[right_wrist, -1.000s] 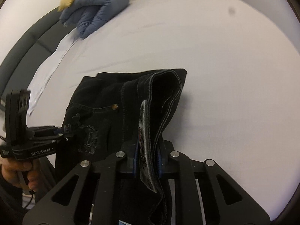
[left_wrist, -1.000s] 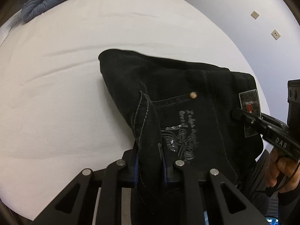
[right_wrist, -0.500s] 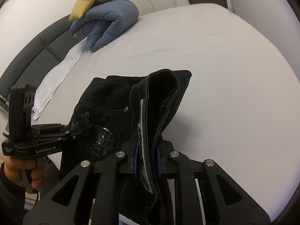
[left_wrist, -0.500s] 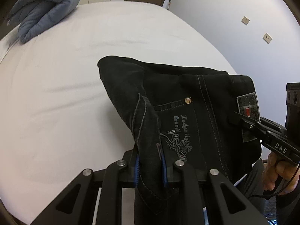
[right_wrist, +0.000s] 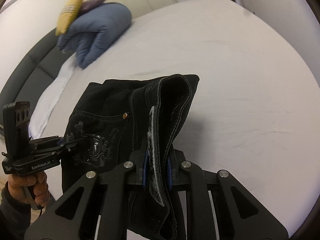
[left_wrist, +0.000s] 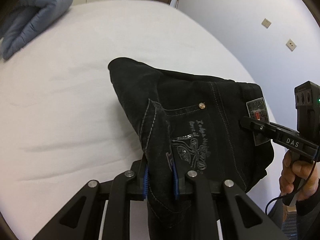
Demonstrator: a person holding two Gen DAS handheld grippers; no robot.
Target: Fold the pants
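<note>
The black pants [left_wrist: 202,120] with grey stitching and a printed back pocket hang between both grippers above the white bed [left_wrist: 60,110]. My left gripper [left_wrist: 160,177] is shut on one end of the waistband. My right gripper [right_wrist: 157,172] is shut on the other end, by the grey label, and also shows in the left wrist view [left_wrist: 252,125]. The left gripper also shows in the right wrist view [right_wrist: 68,142]. The pants [right_wrist: 112,116] drape forward, their far fold touching the sheet. The legs below the grippers are hidden.
A folded blue duvet [right_wrist: 100,30] lies at the head of the bed, with a yellow cushion [right_wrist: 70,12] and a purple cushion [right_wrist: 98,0] behind it. A dark headboard [right_wrist: 26,66] runs along the left. A white wall with sockets [left_wrist: 291,45] is right of the bed.
Both grippers have risen and tilted up with the waistband held. More of the room, duvet and cushions has come into view. The pants hang higher over the bed.
</note>
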